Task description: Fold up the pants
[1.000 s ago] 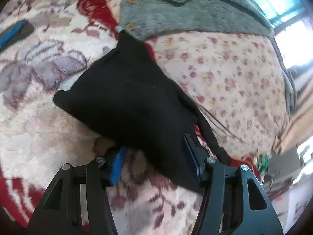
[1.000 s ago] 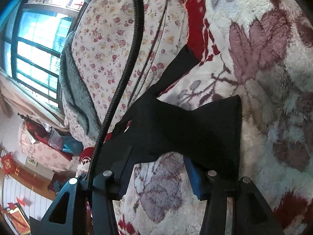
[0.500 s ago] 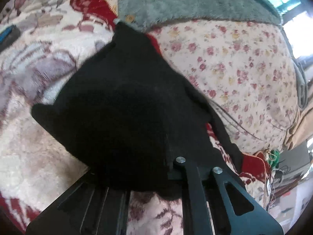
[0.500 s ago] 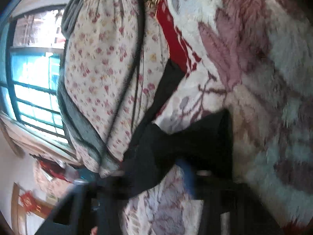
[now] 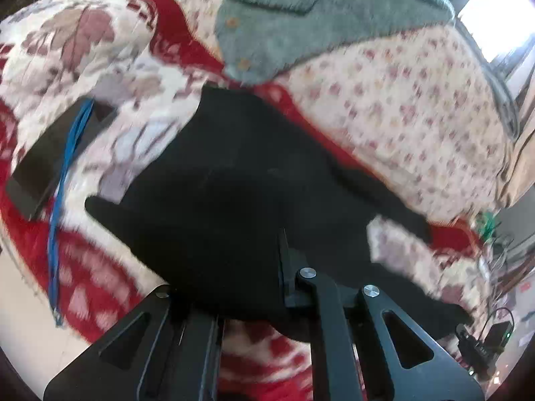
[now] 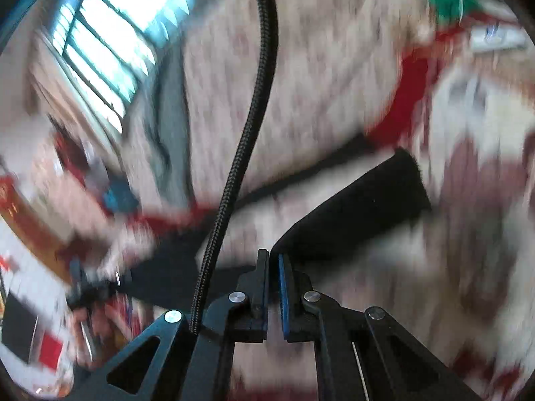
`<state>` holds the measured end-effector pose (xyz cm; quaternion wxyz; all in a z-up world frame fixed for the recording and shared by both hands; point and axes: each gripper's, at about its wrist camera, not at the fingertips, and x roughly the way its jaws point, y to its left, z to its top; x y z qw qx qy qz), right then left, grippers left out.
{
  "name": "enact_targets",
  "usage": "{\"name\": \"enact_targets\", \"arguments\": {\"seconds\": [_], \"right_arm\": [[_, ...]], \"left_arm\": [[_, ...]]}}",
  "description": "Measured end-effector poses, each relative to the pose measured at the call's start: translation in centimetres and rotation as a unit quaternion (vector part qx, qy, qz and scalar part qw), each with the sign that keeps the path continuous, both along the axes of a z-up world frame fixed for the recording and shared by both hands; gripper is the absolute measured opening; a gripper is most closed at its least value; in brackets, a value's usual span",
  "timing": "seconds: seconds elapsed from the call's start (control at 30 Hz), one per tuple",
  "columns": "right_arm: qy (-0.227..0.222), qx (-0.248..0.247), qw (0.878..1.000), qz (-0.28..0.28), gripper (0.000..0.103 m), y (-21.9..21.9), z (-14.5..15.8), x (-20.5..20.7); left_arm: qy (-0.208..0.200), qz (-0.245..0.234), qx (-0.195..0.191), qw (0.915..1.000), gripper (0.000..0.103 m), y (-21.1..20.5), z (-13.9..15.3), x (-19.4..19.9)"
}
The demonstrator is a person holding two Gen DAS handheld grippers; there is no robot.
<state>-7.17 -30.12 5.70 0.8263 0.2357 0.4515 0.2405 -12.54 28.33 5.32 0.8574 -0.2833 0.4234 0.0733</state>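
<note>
- Black fabric, the pants (image 5: 234, 200), lies bunched on a red-and-cream floral blanket (image 5: 83, 43) on what looks like a bed, with one part lifted toward each camera.
- Left hand-held gripper (image 5: 234, 287): its fingers are buried under the dark cloth, so I cannot tell how far they are closed or whether they hold a clean edge. If only a thin fold is caught, it could slide out mid-lift.
- Right hand-held gripper (image 6: 273, 287): the blue-padded fingers stand almost together, pinching a corner of the pants (image 6: 351, 214). The hold sits at the very edge of the cloth, so a quick pull may strip it free.
- Both views are smeared by motion. Moving this fast, the two ends could travel unevenly and the fold would land skewed or twisted.
- A braided black cable (image 6: 247, 127) hangs in front of the right hand-held gripper; it could drag across the cloth or snag.
- A dark flat object with a blue cord (image 5: 63, 180) lies just beside the pants, and a grey fleece garment (image 5: 317, 16) lies near their far edge. A wide sweep might catch either.
- Plush blanket pile will probably grip the fabric and bunch it if dragged instead of lifted.
</note>
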Motion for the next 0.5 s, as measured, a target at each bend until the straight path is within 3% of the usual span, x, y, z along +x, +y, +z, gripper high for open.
{"name": "enact_targets", "arguments": {"seconds": [0.13,0.3,0.4,0.5], "right_arm": [[0.094,-0.014,0.995,-0.041,0.009,-2.2,-2.4,-1.6],[0.048,-0.077,0.99,-0.106,0.01,-5.2,0.8,-2.6],[0.013,-0.052,0.993,-0.104,0.017,-6.1,2.4,-2.2],[0.012,-0.013,0.997,-0.074,0.024,-4.6,1.1,-0.6]], "left_arm": [[0.021,0.003,0.024,0.9995,0.012,-0.6,-1.8,-0.9],[0.022,0.032,0.017,0.9991,0.029,0.4,-1.6,-2.1],[0.022,0.043,0.02,0.9986,0.037,1.2,-1.2,-2.9],[0.028,0.057,0.022,0.9978,0.038,1.8,-1.1,-3.2]]}}
